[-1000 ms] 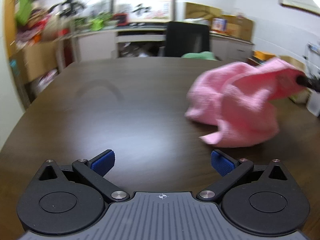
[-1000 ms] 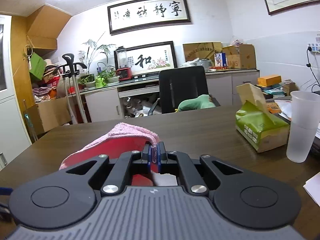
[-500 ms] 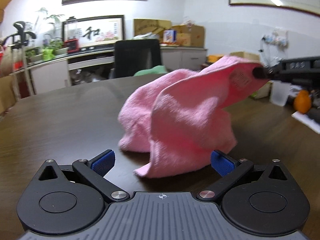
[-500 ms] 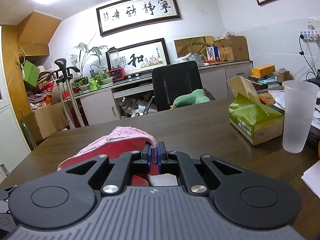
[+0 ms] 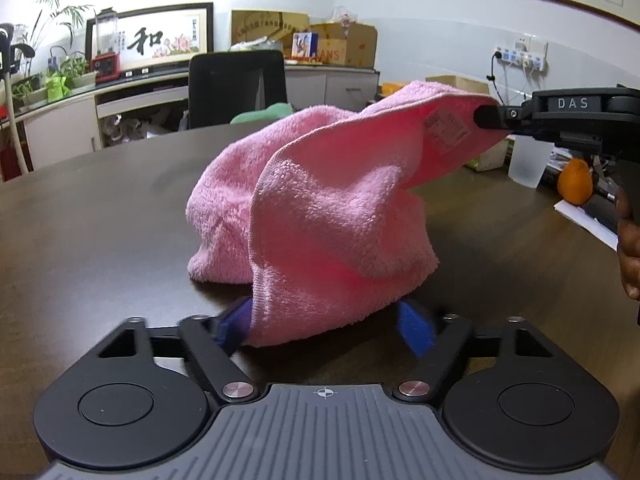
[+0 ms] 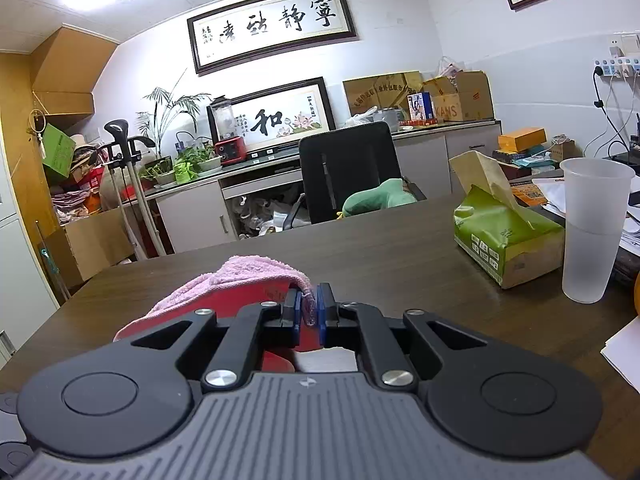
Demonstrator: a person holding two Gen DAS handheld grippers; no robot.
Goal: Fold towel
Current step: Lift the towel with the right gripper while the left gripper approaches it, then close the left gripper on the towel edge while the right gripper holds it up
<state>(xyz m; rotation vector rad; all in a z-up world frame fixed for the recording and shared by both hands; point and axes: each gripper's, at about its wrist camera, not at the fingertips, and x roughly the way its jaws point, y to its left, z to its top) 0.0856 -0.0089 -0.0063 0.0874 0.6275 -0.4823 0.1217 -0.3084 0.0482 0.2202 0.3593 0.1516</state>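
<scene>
My right hand-held gripper [image 6: 308, 312] is pinched on a corner of the one pink towel [image 5: 320, 208], lifting that corner above the dark desk [image 5: 100, 216] while the rest slumps on the wood. My left hand-held gripper [image 5: 324, 326] stands wide, its blue pads [image 5: 416, 330] either side of the towel's nearest hanging edge. Right of the towel I count one tissue box [image 6: 508, 240], one plastic cup [image 6: 592, 232] and one orange [image 5: 575, 182].

Your left camera sits low over the table [image 5: 100, 220], close up on the towel [image 5: 320, 216], looking rightward at your right gripper [image 5: 486, 117]; your right camera faces the chair [image 6: 348, 172] and cabinets, and both catch towel, chair, cup [image 6: 592, 232]
</scene>
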